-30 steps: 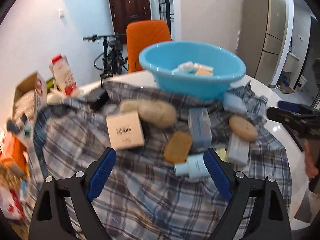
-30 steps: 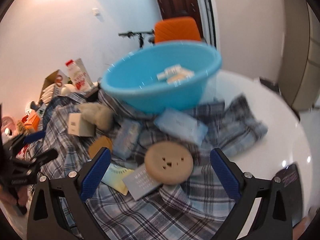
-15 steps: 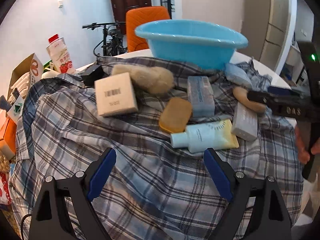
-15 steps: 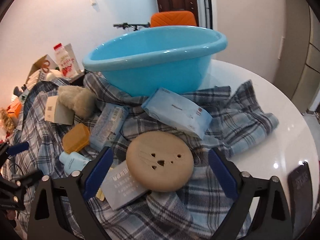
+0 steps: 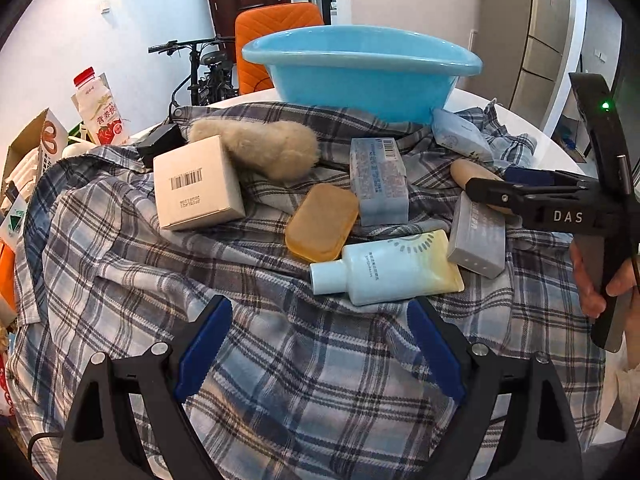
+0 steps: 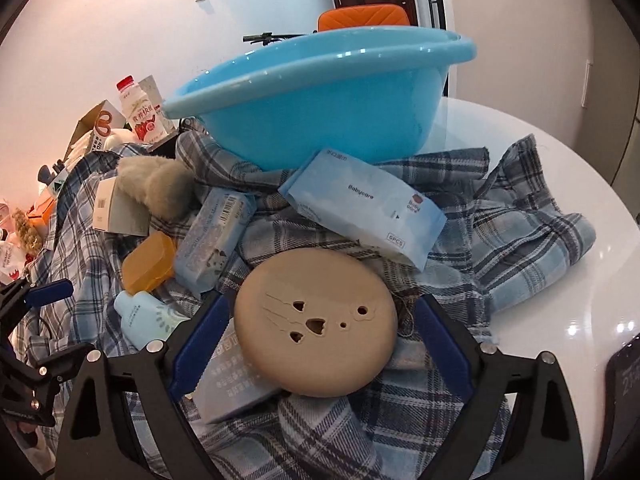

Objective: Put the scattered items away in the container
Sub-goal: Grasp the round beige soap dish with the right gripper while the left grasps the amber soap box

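Plainly, the step in hand was a pick: the scattered items lay on a plaid shirt spread over the white tabletop, and none of those was yet held. Furthest left in the left wrist view sat a white box with a barcode, touching a fluffy beige bundle behind it. Next came an amber soap case, then a pale blue packet standing just beyond it, and in front a light blue tube lying on its side. The left gripper hovered with its jaws wide apart just short of that tube, holding nothing.

Behind everything stood the blue basin, the container, resting on the shirt's far edge; its inside was hidden from both cameras. To the right lay a grey box and a wipes pack leaning at the basin's foot.

Rightmost, the right gripper was spread open around a round tan disc, its blue pads to either side and seemingly not yet touching. The disc rested partly on the grey box.

The next move likely called for the right gripper to close squarely across the disc, which looked nearly as wide as the jaws' opening, then lift it clear of the wipes pack and carry it over the basin's rim.
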The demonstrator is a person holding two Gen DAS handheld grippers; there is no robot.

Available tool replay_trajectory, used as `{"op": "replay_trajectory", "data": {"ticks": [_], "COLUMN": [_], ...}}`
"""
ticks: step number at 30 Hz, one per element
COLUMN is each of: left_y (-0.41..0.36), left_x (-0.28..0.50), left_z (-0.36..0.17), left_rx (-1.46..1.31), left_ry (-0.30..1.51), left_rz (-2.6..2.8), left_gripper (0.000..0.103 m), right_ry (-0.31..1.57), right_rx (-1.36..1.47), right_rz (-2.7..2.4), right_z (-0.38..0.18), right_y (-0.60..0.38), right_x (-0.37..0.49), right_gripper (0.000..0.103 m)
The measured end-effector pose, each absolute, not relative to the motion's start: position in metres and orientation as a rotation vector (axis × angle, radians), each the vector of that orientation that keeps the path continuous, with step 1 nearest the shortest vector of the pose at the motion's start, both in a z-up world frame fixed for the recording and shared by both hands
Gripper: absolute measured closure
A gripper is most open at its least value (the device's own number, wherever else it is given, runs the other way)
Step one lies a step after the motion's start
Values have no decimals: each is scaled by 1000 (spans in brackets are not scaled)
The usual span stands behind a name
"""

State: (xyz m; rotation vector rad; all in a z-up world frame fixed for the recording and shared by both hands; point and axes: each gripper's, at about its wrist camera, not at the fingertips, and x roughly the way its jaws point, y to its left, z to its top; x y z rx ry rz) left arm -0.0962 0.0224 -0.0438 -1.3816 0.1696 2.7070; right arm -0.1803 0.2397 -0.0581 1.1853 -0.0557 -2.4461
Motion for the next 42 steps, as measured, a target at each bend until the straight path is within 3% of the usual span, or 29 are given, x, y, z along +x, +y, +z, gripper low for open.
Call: {"op": "replay_trajectory", "data": {"ticks": [8, 10, 13, 20, 29, 38, 42], "left_y": [16, 14, 14, 16, 12, 21, 18], "left_x": [-97, -97, -97, -94, -120, -163, -172], "left_z": [-50, -51, -50, -50, -47, -46, -54], "left_rx": [-1426, -1429, -1424, -1416, -1428, -1446, -1459], "left_ry": [177, 168, 157, 168, 35, 125, 79], "left_rz": [2706, 2710, 2713, 2713, 2664, 2650, 2614], "left_gripper": [12, 12, 12, 12, 12, 12, 12], "right_ry": [-74, -63, -75, -36, -50, -22, -9], "right_rx": [1223, 1226, 1229, 1179, 1098, 1029, 1000], "right_rz": [-2433, -2436, -2428, -2460, -2514, -2505, -2507], "right_z": [-65, -65, -62, -49, -29, -21, -17], "right_y": [236, 235, 236, 237, 246, 236, 236], "right_x": [-191, -191, -188, -170, -142, -121, -116], "right_gripper": [10, 23, 26, 27, 27, 27, 27]}}
